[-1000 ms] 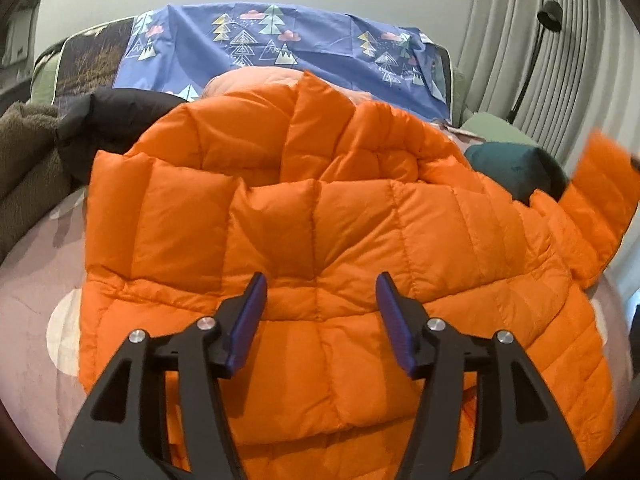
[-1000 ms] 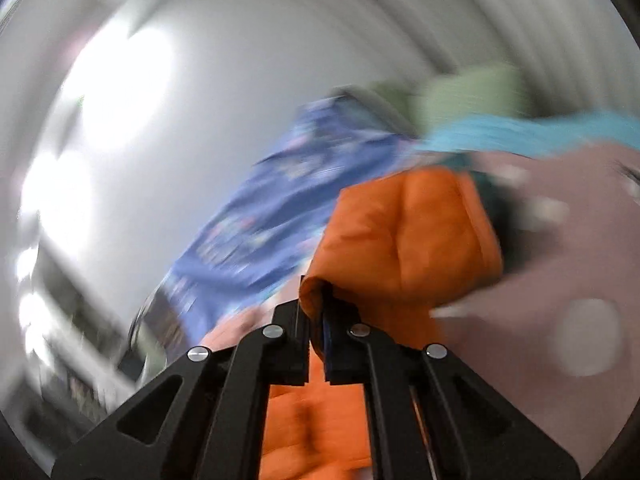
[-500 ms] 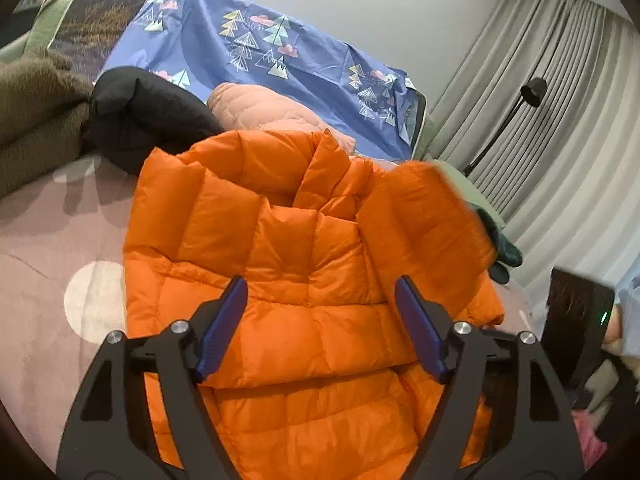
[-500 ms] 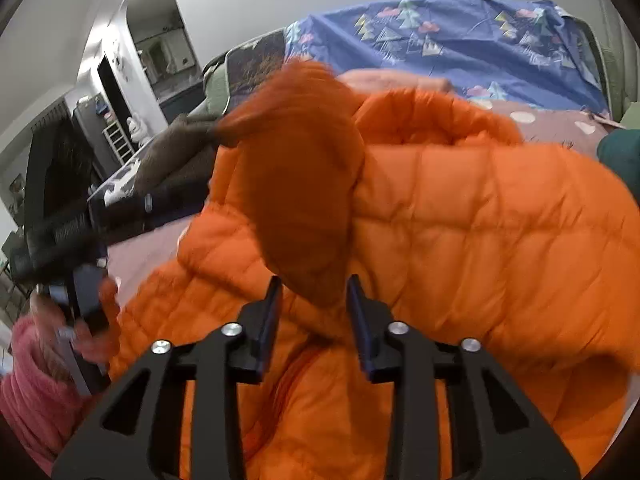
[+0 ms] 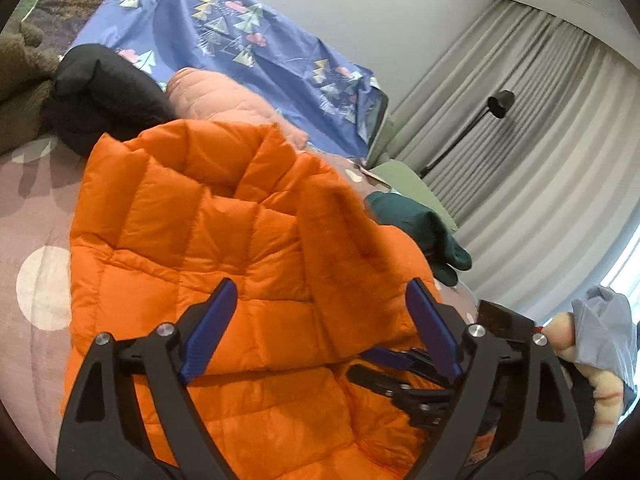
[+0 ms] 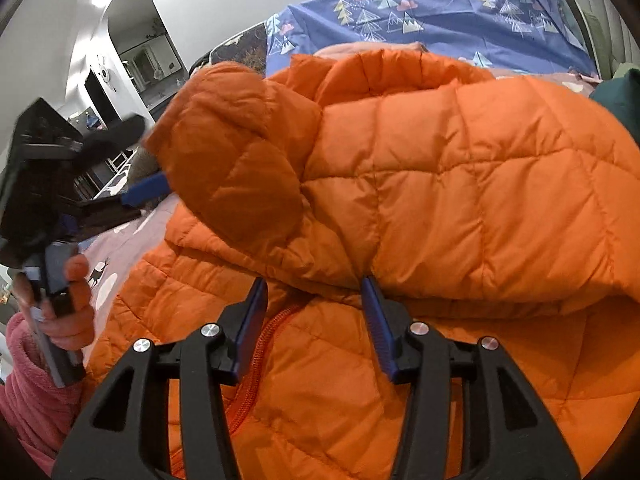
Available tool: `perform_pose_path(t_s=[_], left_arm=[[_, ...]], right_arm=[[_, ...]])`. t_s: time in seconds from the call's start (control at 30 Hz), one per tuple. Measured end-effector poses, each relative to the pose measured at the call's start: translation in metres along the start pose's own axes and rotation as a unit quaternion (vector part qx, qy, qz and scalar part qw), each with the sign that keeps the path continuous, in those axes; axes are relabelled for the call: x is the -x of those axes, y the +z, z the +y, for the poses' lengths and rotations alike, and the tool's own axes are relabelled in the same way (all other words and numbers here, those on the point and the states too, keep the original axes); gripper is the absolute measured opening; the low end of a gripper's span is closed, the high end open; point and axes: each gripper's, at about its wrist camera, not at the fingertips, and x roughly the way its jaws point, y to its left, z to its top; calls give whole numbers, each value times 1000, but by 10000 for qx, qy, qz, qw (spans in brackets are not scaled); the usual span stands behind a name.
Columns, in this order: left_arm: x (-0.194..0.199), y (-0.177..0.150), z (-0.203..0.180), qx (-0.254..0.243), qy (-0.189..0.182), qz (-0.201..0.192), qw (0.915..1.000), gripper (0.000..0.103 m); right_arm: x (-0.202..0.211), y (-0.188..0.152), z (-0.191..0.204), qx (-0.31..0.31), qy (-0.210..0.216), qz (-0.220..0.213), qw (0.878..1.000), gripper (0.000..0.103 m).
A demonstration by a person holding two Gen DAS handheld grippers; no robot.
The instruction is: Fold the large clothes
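An orange quilted puffer jacket [image 5: 208, 240] lies on the bed, its right sleeve [image 5: 352, 248] folded across the body. My left gripper [image 5: 320, 304] is open and empty, hovering over the jacket's middle. My right gripper [image 6: 316, 300] is open and empty, just below the folded sleeve [image 6: 440, 208], whose cuff [image 6: 232, 176] points left. The zipper [image 6: 260, 360] runs under the right gripper. The left gripper also shows in the right wrist view [image 6: 132, 184], and the right gripper in the left wrist view [image 5: 400, 376].
The bed has a mauve sheet with white dots [image 5: 36, 280]. A black jacket [image 5: 100, 96], a pink jacket [image 5: 224, 96], a brown fleece [image 5: 20, 76] and a dark green garment [image 5: 420, 224] lie around. A blue tree-print cover [image 5: 240, 36] drapes the headboard. Curtains and a floor lamp [image 5: 500, 104] stand at right.
My right gripper carried the sleeve across the jacket, let it go and opened. The sleeve now rests on the body. My left gripper opened wider and turned right.
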Motion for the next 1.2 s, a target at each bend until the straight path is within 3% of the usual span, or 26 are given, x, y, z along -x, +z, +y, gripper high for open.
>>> perform_pose_path(t_s=[0.1,0.17,0.23,0.27,0.3,0.33,0.37,0.43,0.47,0.5,0.57,0.63,0.67,0.7,0.77,0.83,0.93,1.0,1.07,1.2], left_arm=[[-6,0,-4,-84,14,116,9999,89],[-17,-2,-8,-235,211,229,9992,88],[-31,-3,-12,-483,508,380,9968,72],[-38,-3,-13,-564,567,475,9957,52],[-45,-4,-13,-608,692,577,9941,39],[-49,-3,-13,-641,861,638,9922,35],[-49,-3,-12,-681,970,648,9908,33],[-40,-3,-11,-730,1146,515,9894,41],[-35,-2,-10,-769,1293,442,9876,65],[-30,-2,-8,-819,1502,342,9847,82],[-29,-3,-3,-848,1613,391,9825,83],[-41,-6,8,-639,1618,714,9822,83],[-48,-7,11,-581,1564,806,9827,74],[-56,-9,14,-527,1432,919,9840,39],[-58,-5,11,-500,1337,982,9849,14],[-39,10,-6,-819,1416,501,9853,13],[3,40,-25,-1177,1718,-245,9778,13],[28,53,-23,-1270,1990,-529,9703,13],[34,51,-11,-1305,2188,-472,9658,13],[4,21,38,-1011,2639,354,9586,19]], right_arm=[[-3,-2,-1,5,-15,7,10000,50],[-2,-2,0,22,-23,-5,10000,50],[1,-2,2,74,-51,-25,10000,50],[4,-2,4,106,-74,-37,9999,50],[9,-1,6,181,-113,-91,9997,50],[19,-1,7,252,-114,-188,9994,50],[27,-1,7,290,-97,-273,9992,50],[57,-2,-3,318,-141,-626,9974,50],[72,-3,-12,257,-255,-816,9960,50],[81,-4,-22,148,-375,-925,9949,50],[99,-9,-55,-421,-741,-1113,9901,50],[105,-18,-87,-1080,-861,-1150,9837,50],[105,-22,-95,-1255,-917,-1134,9813,50],[103,-28,-105,-1459,-990,-1100,9782,50],[102,-35,-110,-1517,-1001,-1033,9779,50],[107,-36,-105,-1375,-1037,-1074,9792,50],[124,-25,-98,-1144,-1050,-1281,9795,50],[130,-16,-92,-1043,-1052,-1435,9785,50],[129,-6,-85,-907,-1082,-1510,9784,50],[92,11,-78,-618,-1512,-1184,9794,50]])
